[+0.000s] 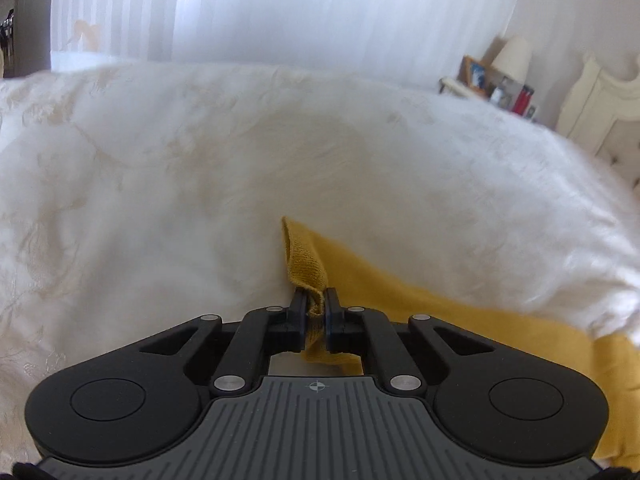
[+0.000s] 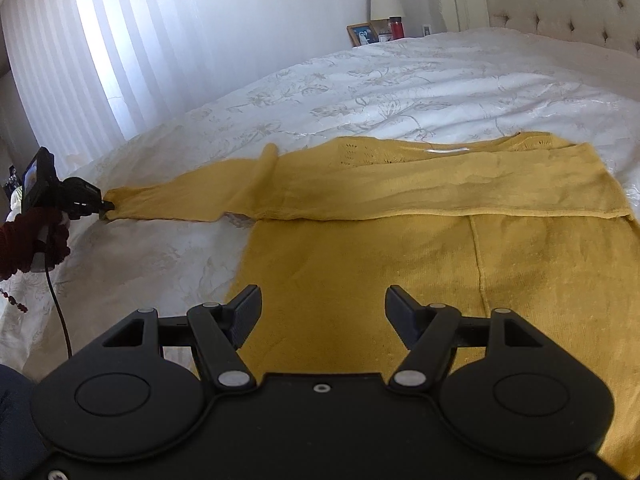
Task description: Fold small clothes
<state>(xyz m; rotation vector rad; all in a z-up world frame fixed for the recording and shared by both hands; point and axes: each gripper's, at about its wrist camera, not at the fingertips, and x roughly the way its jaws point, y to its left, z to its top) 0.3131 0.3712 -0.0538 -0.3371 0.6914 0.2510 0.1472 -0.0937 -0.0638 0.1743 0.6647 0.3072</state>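
Observation:
A mustard yellow knit sweater (image 2: 400,248) lies flat on the white bedspread (image 2: 380,80). One sleeve lies folded across its chest; the other sleeve (image 2: 180,200) stretches out to the left. My left gripper (image 1: 318,304) is shut on the cuff of that sleeve (image 1: 306,256); it also shows in the right wrist view (image 2: 105,205) at the sleeve's end. My right gripper (image 2: 322,312) is open and empty, hovering just above the sweater's lower body.
A nightstand with a lamp (image 2: 385,0), picture frame (image 2: 362,34) and red bottle (image 2: 396,27) stands beyond the bed. A tufted headboard (image 2: 560,4) is at the far right. Sheer curtains (image 2: 120,40) hang behind. A black cable (image 2: 56,304) trails from the left hand.

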